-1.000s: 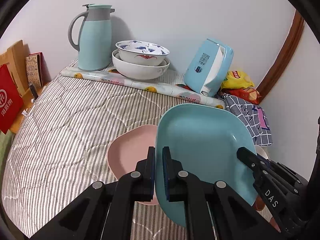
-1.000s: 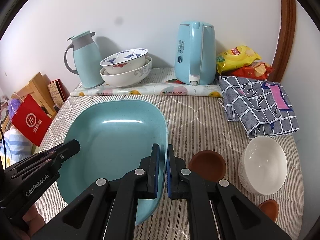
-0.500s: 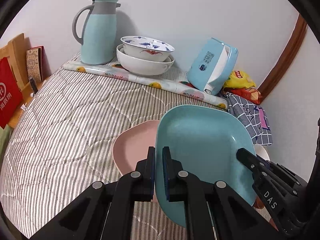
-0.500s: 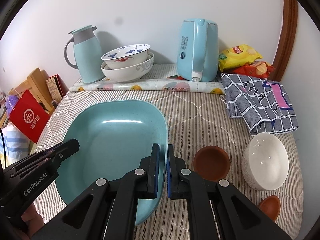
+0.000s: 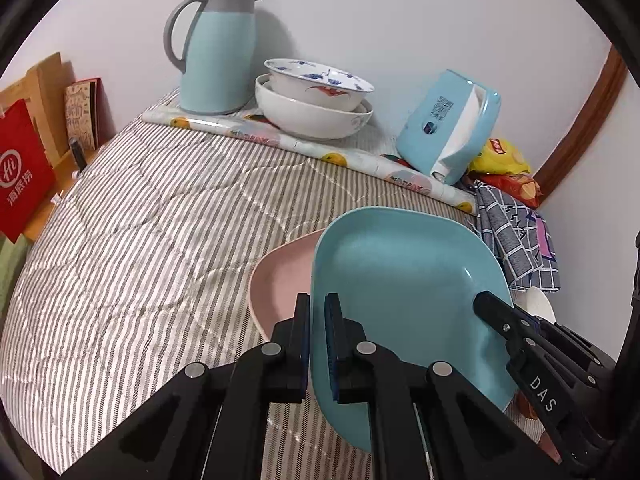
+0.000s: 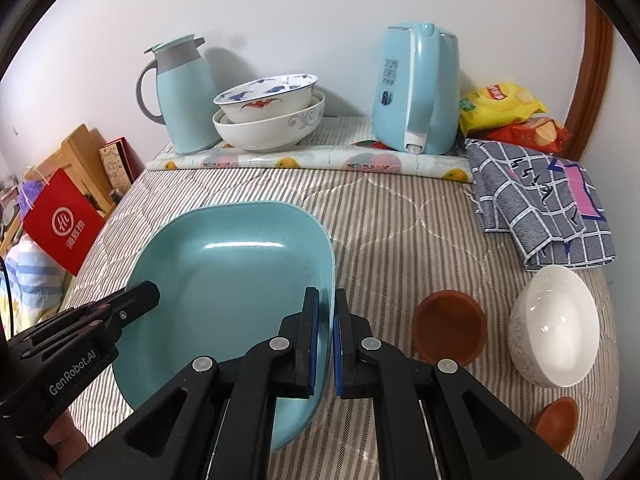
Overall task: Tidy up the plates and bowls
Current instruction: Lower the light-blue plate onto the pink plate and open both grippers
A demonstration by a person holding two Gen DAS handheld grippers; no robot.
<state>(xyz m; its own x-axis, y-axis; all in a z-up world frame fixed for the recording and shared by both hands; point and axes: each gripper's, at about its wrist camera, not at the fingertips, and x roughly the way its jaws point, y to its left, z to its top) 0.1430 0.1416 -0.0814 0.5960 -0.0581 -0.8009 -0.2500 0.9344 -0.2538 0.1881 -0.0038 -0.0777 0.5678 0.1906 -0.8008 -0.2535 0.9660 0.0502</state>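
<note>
A: Where is the plate now, and what do my grippers do?

B: I hold the blue plate with both. My left gripper is clamped on its left rim, low in the left wrist view. My right gripper is clamped on the opposite rim, low centre in the right wrist view. Both stand narrow, with only the rim between the pads. The plate is tilted and sits above the striped bed cover.

A: Which step is this?

B: I judge that I am stacking the plates. The pink plate lies on the bed cover, just under and left of the blue one in the left wrist view. The blue plate covers a part of it. I cannot tell if they touch already.

A: What does the next move need?

B: I think I must bring the blue plate level and centre it over the pink one, then lower it until it nests. Both grippers should open together, so the plate does not tip to one side.

A: And the bowls?

B: Two big bowls are already nested at the upper centre, near the thermos jug. The white bowl lies on its side at the right of the right wrist view, beside a brown cup. That bowl is not yet sorted, so the task is maybe half done.
</note>
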